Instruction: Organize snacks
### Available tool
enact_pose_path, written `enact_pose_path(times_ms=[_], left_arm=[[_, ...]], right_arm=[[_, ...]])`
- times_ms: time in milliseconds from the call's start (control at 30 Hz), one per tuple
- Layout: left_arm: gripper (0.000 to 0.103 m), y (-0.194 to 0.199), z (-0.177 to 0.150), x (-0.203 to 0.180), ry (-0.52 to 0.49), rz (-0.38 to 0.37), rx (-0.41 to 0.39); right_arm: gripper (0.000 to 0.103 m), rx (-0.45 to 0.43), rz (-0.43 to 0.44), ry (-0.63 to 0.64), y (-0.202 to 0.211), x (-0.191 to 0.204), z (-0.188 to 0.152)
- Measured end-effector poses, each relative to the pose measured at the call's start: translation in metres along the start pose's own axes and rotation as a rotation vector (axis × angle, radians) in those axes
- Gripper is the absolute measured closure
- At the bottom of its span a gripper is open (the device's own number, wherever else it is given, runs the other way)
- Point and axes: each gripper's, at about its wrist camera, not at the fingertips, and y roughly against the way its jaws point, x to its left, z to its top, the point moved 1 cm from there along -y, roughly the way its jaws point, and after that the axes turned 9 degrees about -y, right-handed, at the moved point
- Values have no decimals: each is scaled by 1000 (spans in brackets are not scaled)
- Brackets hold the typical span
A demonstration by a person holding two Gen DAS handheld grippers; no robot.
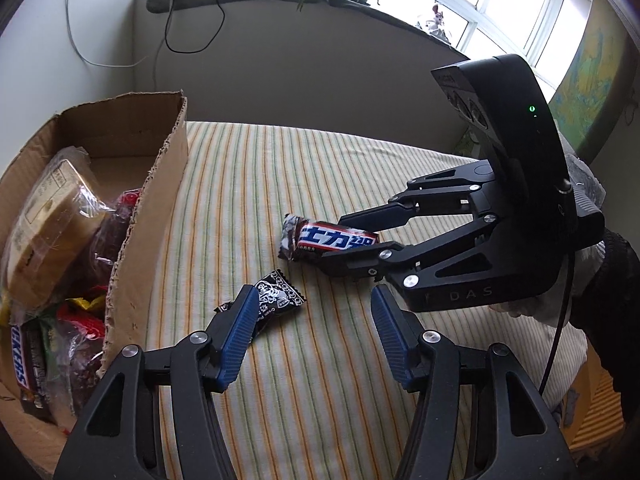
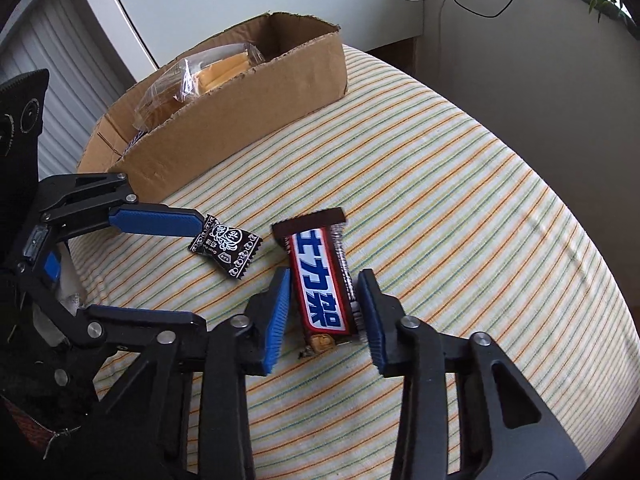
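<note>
1. The fingers of the right gripper [image 2: 324, 312] stand either side of the chocolate bar [image 2: 322, 284], which lies flat on the striped surface [image 2: 460, 220]. The left pad looks to be touching the wrapper's edge; on the other side I can't tell whether there's contact, so I wouldn't call it a firm pinch yet.
2. To do this well: squeeze across the bar's middle, keep it level, and lift clear before swinging over.
3. Over to the left gripper [image 1: 312, 320]: fingers spread, holding nothing, one tip just overlapping the small black sweet packet [image 1: 276, 294].
4. It should straddle that packet squarely before it squeezes; the crinkly foil may slip.
5. Further back sits the cardboard box [image 2: 256, 96], already carrying wrapped snacks — I reckon both pieces belong in there.
</note>
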Motion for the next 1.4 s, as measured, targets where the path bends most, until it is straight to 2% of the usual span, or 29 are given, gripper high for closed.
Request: enact_pose_path(times_ms=[100,233,333,400,500,633,700,800,1133,1400], left_arm=[[46,-7,3,1,0,11,7],[46,-21,10,-4,-31,65,22],[46,-34,11,-5,-45,76,70],[53,-37,6,-2,-46,87,81],[57,-35,2,-3,-46,83,91],[58,-32,-6,-4,-70,90,104],[65,-32,-8,-6,-81,107,106],[80,-30,-9,-3,-56,131,99],[81,-9,-22,-5,-30,141,57],[81,20,-22,-3,-9,122,-12]], right_arm=[[73,-1,-1,-13,5,-8,-5],[73,-7,-22,-25,12,-14,-12],[73,-13,-38,-34,15,-16,-16],[73,-18,-41,-37,17,-18,-19],[73,-27,-44,-46,19,-20,-24],[73,-36,-59,-52,18,-17,-24],[73,-39,-72,-59,20,-16,-27],[73,-49,-94,-68,20,-12,-29],[74,-70,-171,-64,20,6,-34],[74,-129,-186,-76,47,19,-39]])
